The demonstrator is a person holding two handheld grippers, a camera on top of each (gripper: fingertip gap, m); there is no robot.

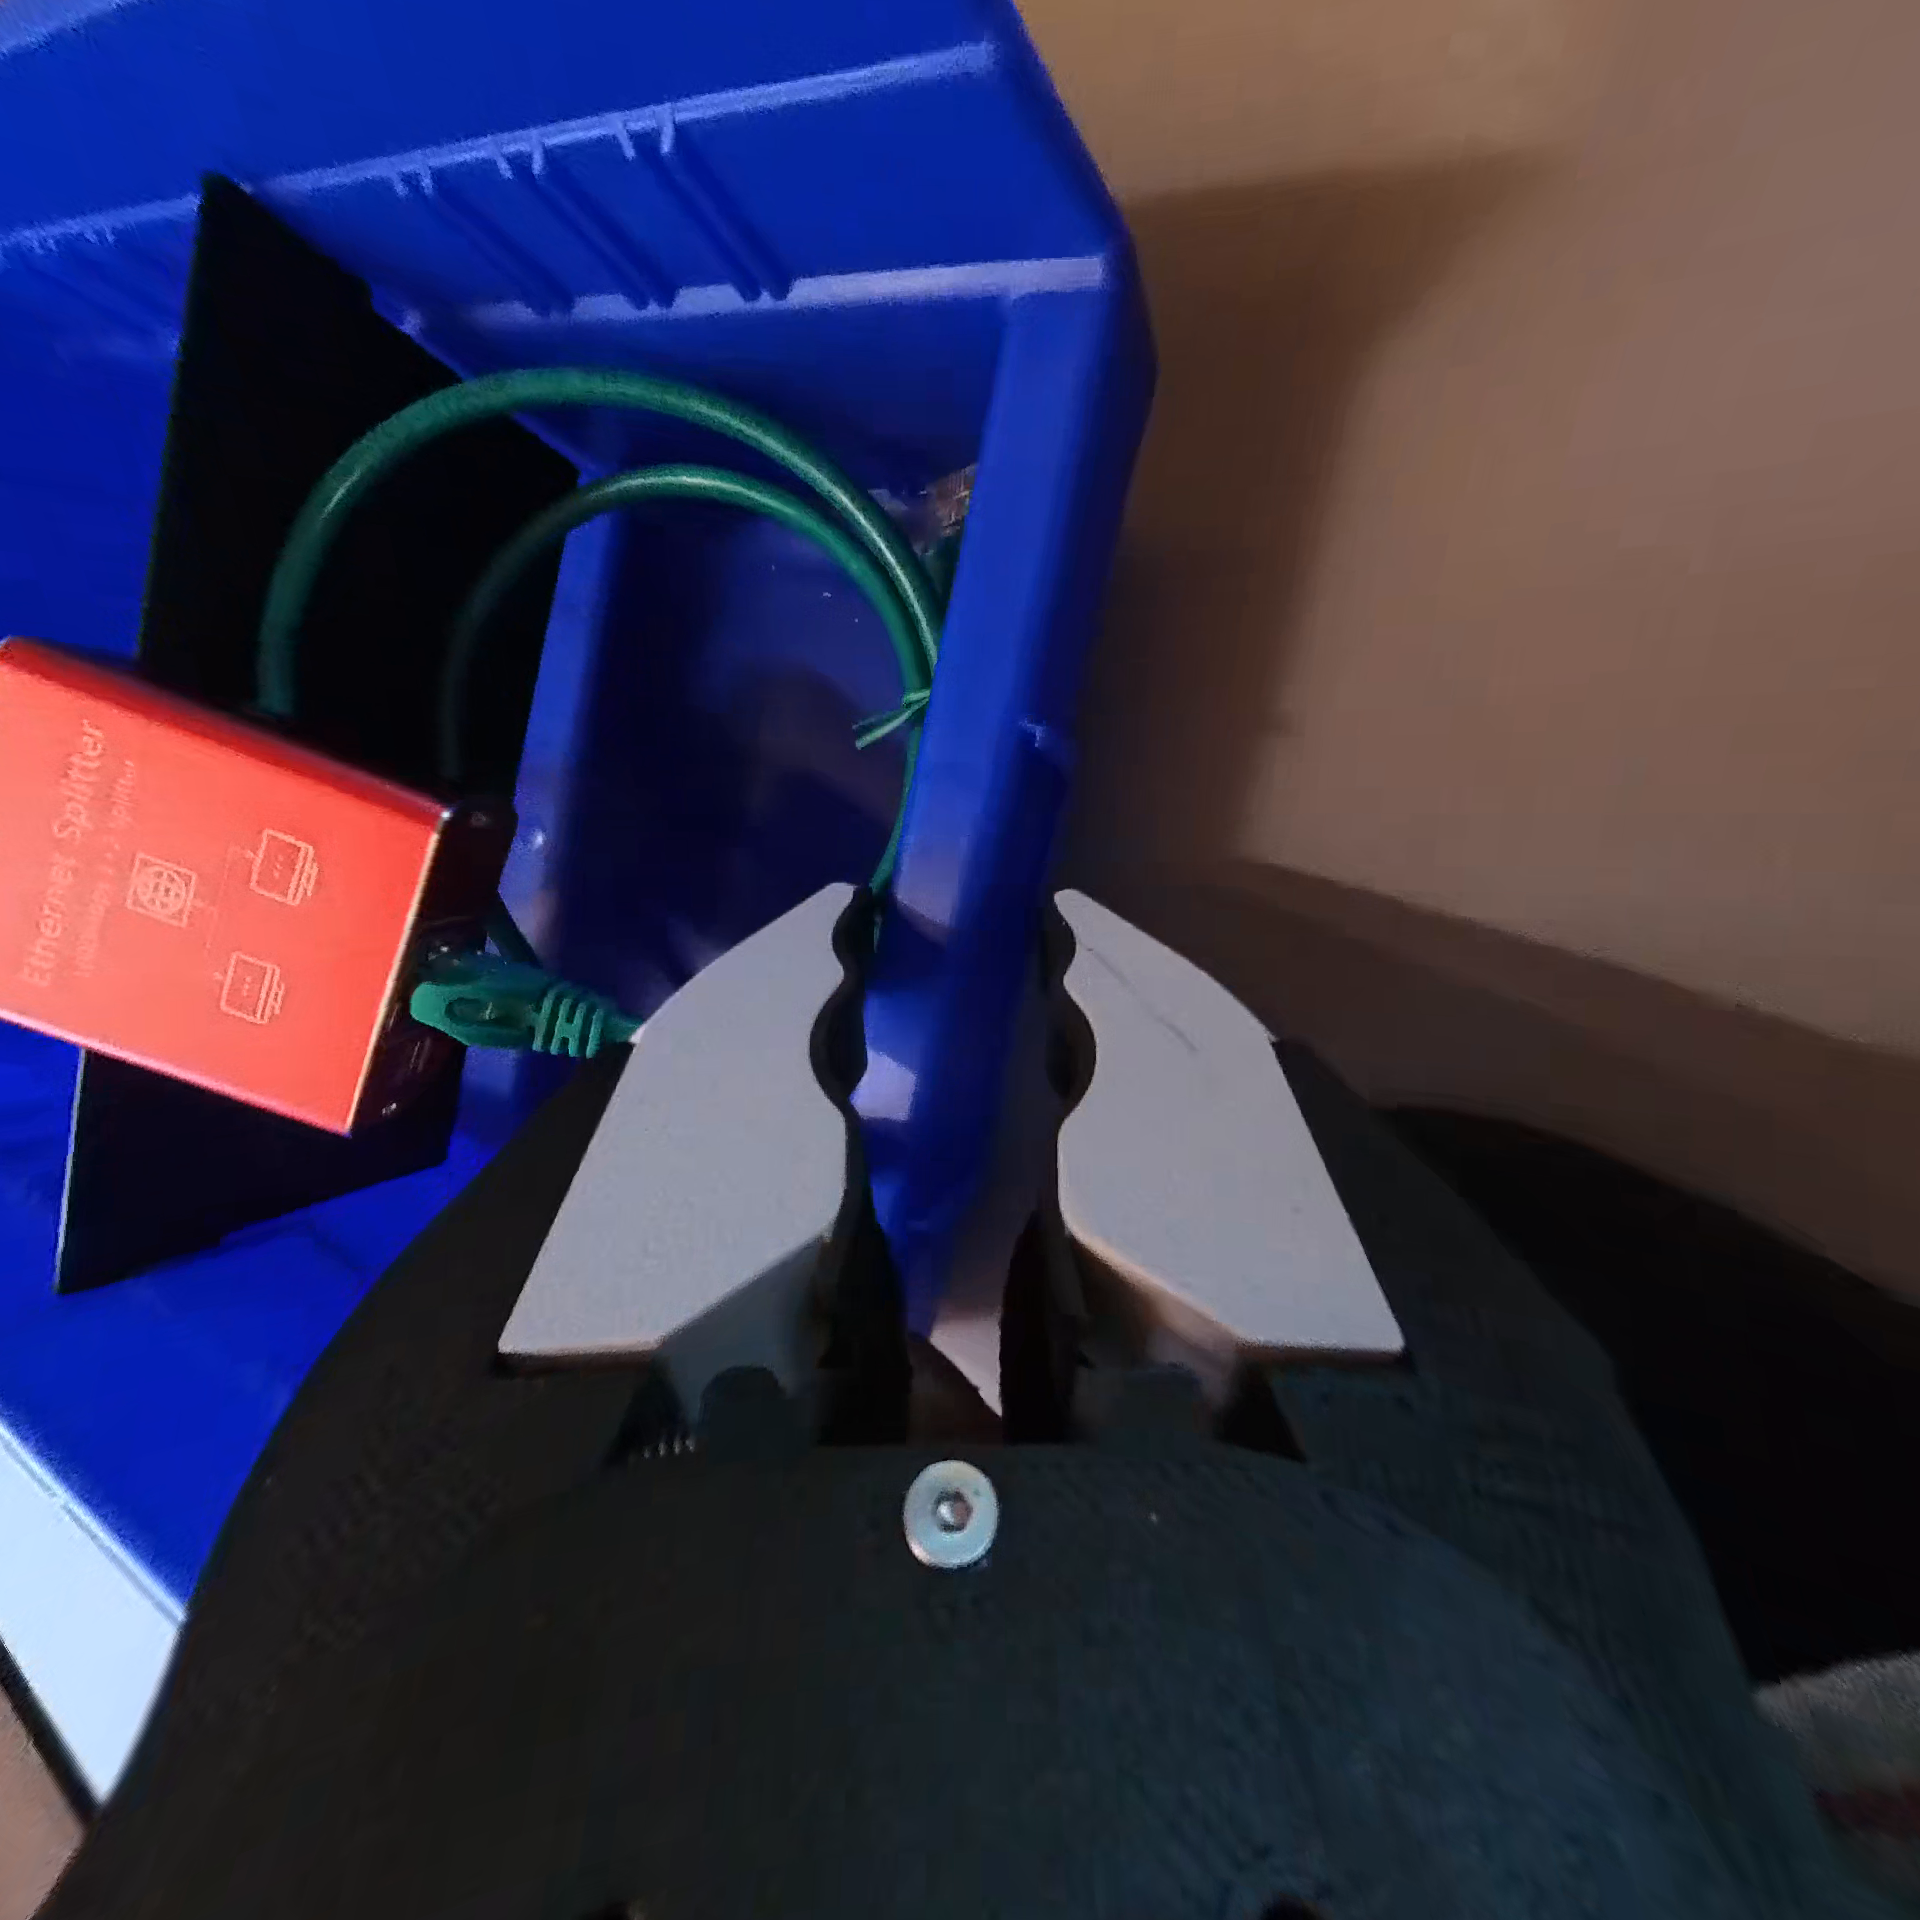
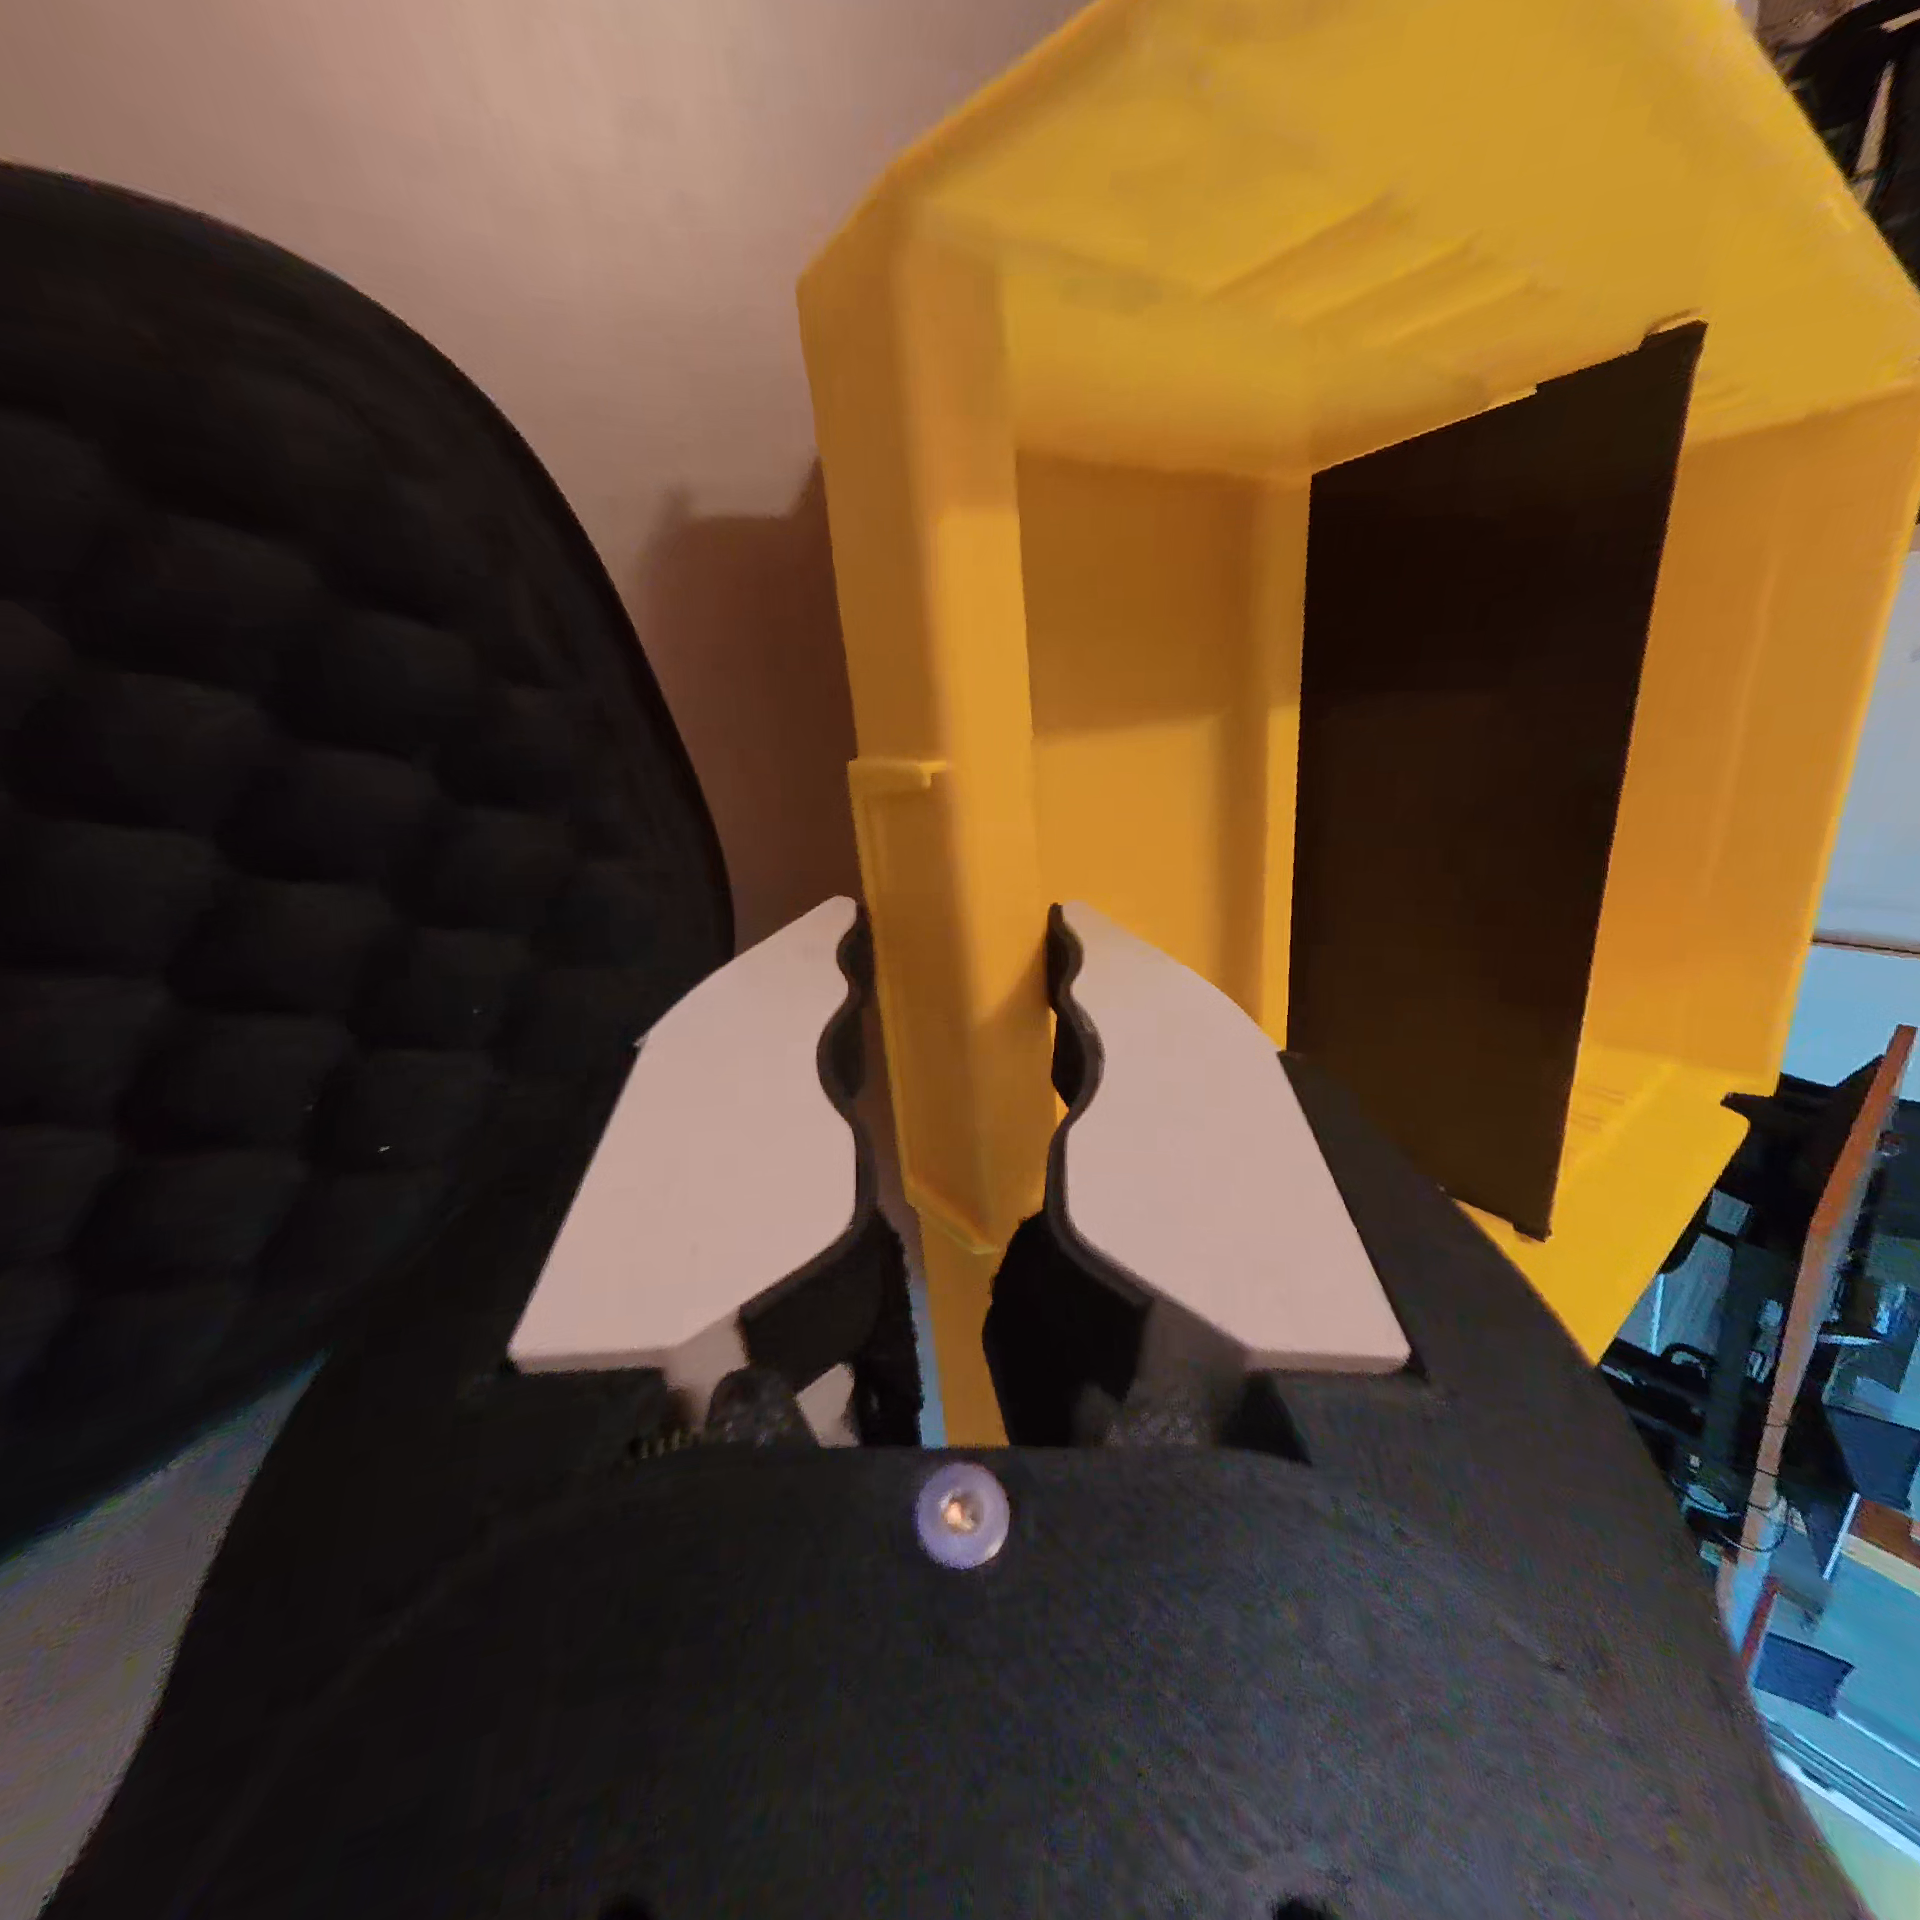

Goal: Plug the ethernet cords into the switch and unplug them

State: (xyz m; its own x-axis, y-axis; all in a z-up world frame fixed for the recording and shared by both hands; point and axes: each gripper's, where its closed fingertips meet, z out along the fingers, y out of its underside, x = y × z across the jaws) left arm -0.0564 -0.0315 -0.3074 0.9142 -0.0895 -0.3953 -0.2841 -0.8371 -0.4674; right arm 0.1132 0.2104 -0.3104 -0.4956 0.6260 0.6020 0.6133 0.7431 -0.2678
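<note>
In the left wrist view, my left gripper (image 1: 956, 904) is shut on the side wall of a blue bin (image 1: 987, 727). Inside the bin lies a red switch box (image 1: 208, 894). A green ethernet cord (image 1: 582, 416) loops behind it, and its green plug (image 1: 509, 1013) sits at the box's port side; I cannot tell how deep it is seated. In the right wrist view, my right gripper (image 2: 956, 925) is shut on the side wall of a yellow bin (image 2: 935, 675). The yellow bin holds no cord or switch that I can see.
A black divider panel (image 1: 343, 499) stands in the blue bin behind the switch. Another black divider (image 2: 1475, 779) stands in the yellow bin. A black padded chair back (image 2: 260, 779) is at the left of the right wrist view. A beige wall (image 1: 1558, 520) is behind both bins. My right fingertips sit around 30 centimeters from my left ones.
</note>
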